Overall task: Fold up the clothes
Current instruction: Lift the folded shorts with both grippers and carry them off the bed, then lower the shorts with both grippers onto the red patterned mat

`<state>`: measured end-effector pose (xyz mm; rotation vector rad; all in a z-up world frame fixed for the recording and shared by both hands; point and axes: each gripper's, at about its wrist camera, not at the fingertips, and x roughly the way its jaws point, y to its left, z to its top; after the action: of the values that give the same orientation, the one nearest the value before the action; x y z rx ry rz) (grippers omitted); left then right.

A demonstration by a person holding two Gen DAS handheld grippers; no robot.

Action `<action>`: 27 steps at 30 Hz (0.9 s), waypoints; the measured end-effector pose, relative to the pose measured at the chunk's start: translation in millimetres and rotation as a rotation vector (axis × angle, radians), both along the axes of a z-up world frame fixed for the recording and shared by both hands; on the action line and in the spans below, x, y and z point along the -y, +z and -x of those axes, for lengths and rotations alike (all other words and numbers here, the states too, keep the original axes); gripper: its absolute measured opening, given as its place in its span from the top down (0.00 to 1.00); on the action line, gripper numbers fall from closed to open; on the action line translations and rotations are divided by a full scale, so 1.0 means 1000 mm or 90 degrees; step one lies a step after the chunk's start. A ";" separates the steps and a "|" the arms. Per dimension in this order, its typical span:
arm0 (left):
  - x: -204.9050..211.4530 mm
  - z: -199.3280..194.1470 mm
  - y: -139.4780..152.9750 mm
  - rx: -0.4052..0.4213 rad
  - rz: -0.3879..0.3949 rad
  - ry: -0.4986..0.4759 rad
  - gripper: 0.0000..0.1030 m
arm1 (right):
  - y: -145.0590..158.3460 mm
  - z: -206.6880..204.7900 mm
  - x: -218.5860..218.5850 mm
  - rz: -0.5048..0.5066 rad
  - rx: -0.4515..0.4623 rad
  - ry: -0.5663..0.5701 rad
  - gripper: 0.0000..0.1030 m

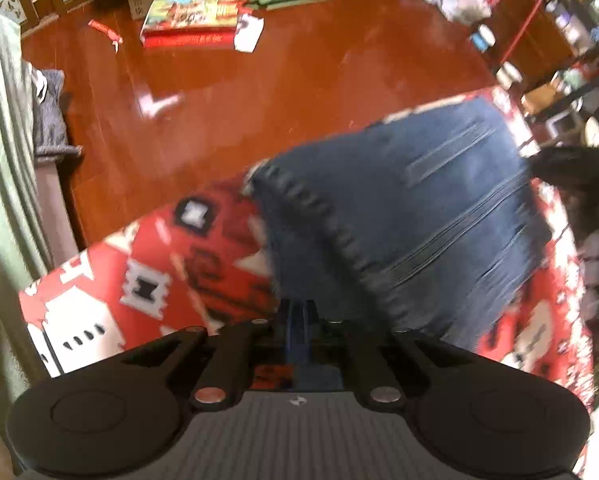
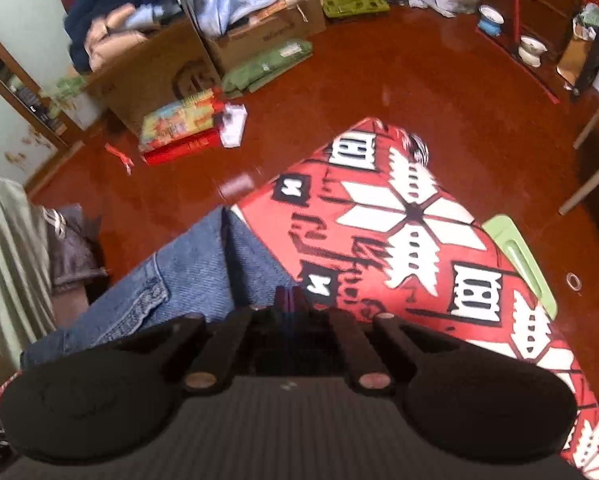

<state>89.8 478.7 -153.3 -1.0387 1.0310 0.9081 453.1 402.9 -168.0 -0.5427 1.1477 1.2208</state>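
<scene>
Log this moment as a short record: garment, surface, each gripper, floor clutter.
garment: blue jeans, partly folded, lying on the cloth
surface: red patterned cloth with white and black motifs
left gripper: shut on the jeans' denim
right gripper: shut at the jeans' edge
floor clutter: cardboard boxes, colourful book

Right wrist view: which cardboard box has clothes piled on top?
The taller left box with the round logo, carrying the navy and beige heap. The lower box beside it holds pale blue fabric inside.
</scene>
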 end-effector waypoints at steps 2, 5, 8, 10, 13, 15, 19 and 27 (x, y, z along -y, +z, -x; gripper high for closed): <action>-0.001 0.004 -0.002 0.000 0.006 -0.002 0.90 | -0.002 -0.009 0.008 0.002 -0.009 -0.008 1.00; -0.004 0.006 0.001 0.006 0.014 0.005 0.91 | 0.002 -0.019 0.022 0.015 0.000 -0.012 0.96; -0.003 0.007 0.006 0.022 0.019 0.014 0.92 | 0.012 -0.014 0.031 0.002 -0.003 -0.003 0.96; 0.000 0.004 0.010 0.026 0.013 0.005 0.93 | 0.017 -0.008 0.032 -0.007 -0.006 0.006 0.96; 0.004 -0.005 0.013 0.014 0.002 -0.030 0.93 | 0.017 0.006 0.027 -0.011 -0.010 0.021 0.96; 0.005 -0.006 0.010 0.009 0.004 -0.040 0.93 | 0.011 0.008 0.027 -0.005 -0.007 0.022 0.97; 0.007 -0.003 0.007 0.000 0.007 -0.049 0.93 | 0.003 -0.001 0.036 0.002 0.002 0.017 1.00; 0.027 -0.007 0.025 0.034 0.021 -0.080 0.93 | 0.040 -0.001 0.069 -0.018 0.030 0.048 0.93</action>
<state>97.3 451.8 -128.7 -1.0086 1.0572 0.7598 454.2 334.1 -128.2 -0.5948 1.0773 1.2809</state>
